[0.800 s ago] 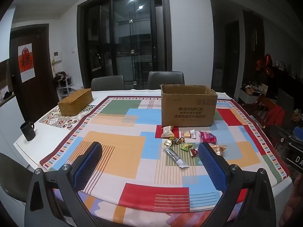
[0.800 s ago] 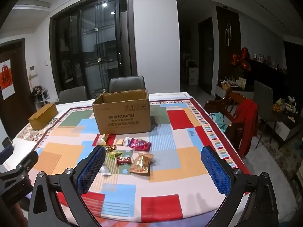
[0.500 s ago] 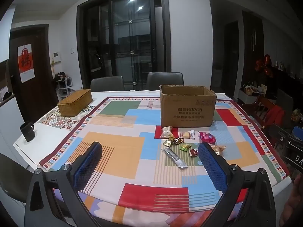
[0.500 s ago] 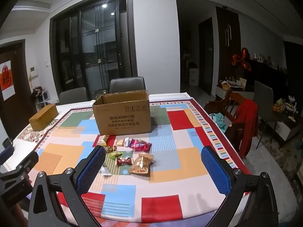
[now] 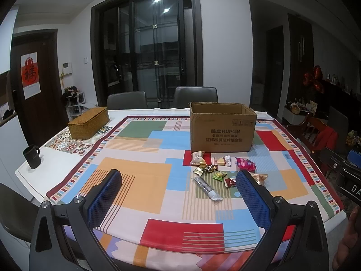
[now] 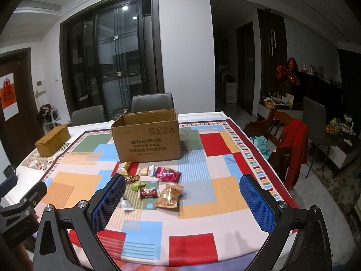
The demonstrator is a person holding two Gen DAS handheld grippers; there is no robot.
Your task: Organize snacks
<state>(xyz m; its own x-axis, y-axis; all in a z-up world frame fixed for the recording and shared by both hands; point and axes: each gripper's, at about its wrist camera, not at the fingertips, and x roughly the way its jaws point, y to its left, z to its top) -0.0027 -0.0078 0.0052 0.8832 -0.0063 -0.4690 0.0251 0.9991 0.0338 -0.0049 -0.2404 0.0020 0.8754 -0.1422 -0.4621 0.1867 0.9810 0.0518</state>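
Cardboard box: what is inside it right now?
The cardboard box is open-topped; only its bare upper inner walls show. Its front wall hides the floor, so any contents cannot be seen. The snacks lie outside, in front.

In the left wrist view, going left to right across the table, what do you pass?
Black mug → woven box → cardboard box → pink snack packet, which lies in front of the cardboard box's right end.
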